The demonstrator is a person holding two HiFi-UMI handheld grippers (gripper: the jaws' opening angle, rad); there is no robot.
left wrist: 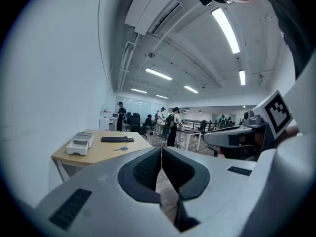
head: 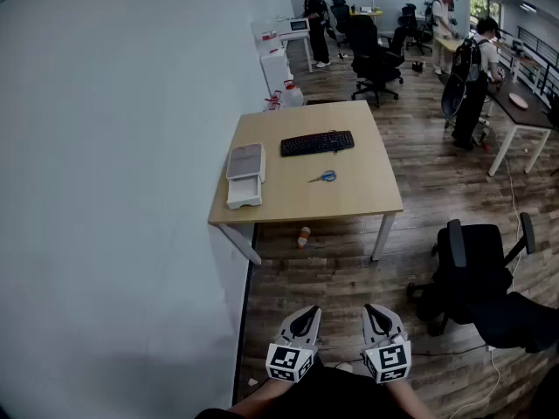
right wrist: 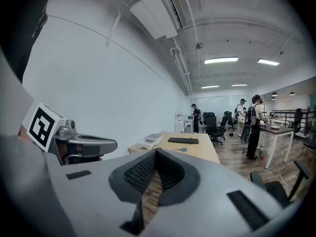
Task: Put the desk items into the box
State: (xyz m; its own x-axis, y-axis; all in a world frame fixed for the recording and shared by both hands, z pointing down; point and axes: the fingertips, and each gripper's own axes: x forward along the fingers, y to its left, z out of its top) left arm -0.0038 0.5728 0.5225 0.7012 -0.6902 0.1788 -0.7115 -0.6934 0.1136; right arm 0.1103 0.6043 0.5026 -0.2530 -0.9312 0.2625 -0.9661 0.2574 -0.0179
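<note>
The clearest print in view is the black-and-white square marker on each cube, one on the left gripper (head: 305, 316) and one on the right gripper (head: 377, 313). The markers carry blocky patterns, not letters. The keys of the black keyboard (head: 317, 143) are too small to read. Both grippers hang low at 6 o'clock in the head view, side by side over the wooden floor (head: 332, 273) and well short of the counter (head: 358, 195). In the left gripper view its jaws are clenched pad to pad with nothing between them, and the right gripper view shows the same for the right. The pale wooden counter stands at 12 o'clock from the grippers, against a white wall (head: 113, 147). On it the keyboard lies toward 12 o'clock, and a pair of scissors (head: 323, 177) with blue handles lies near the middle, just on the near side of the keyboard. The box (head: 244, 177) sits at the 9 o'clock edge, white with a grey top and an open white tray at its near end, apart from both items. A small object (head: 303, 236) lies on the floor under the counter. A black office chair (head: 476, 278) stands at 2 o'clock from the grippers.
</note>
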